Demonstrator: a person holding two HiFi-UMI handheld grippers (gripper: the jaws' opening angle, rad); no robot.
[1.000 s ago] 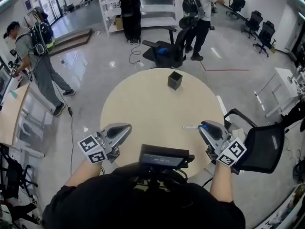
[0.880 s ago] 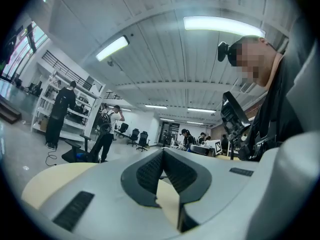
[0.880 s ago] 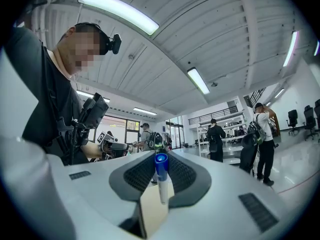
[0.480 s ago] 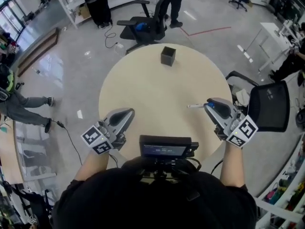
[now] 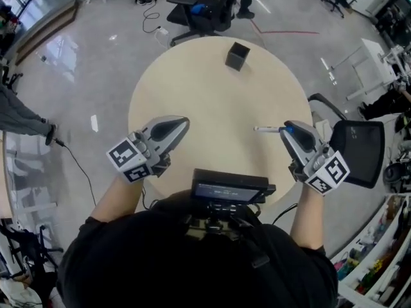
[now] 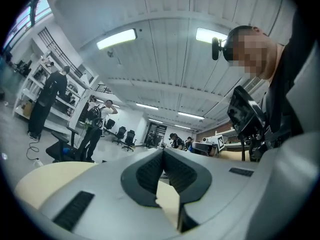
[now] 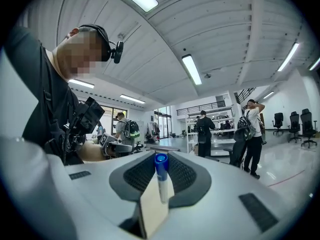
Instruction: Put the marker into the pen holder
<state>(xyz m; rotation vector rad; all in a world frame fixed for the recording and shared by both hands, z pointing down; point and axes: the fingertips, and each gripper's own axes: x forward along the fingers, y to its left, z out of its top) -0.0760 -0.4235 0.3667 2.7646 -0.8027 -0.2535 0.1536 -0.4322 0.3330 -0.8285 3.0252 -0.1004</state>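
Both closed: left tongs (image 5: 185, 122) empty, right tongs (image 5: 287, 131) pinching the marker (image 5: 265, 129), its shaft level, pointing left.

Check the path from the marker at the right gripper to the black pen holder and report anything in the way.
Nothing visible blocks it. The marker sits in the right gripper, and the table between it and the pen holder at the far edge is bare. The left gripper is off that line.
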